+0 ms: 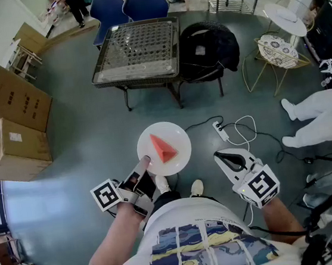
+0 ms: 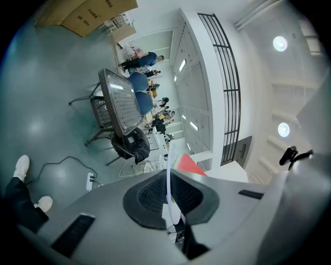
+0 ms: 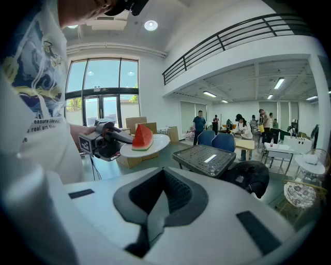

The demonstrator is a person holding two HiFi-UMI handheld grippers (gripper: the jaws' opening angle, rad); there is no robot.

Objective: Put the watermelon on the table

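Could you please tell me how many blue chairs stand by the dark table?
2. One blue chair stands behind the table's far left corner, the other beside it on the right. More could be out of view.

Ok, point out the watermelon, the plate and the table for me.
watermelon [image 1: 163,148], head view, middle of the red flesh.
plate [image 1: 178,134], head view, bare white part beside the watermelon.
table [image 1: 137,45], head view, middle of its top.

Out ahead of the torso, left gripper [image 1: 144,163] has its jaws clamped on the plate [image 1: 177,134] rim; right gripper [image 1: 224,158] beside it, well apart, jaws together, nothing between; forearms bare, angled forward.
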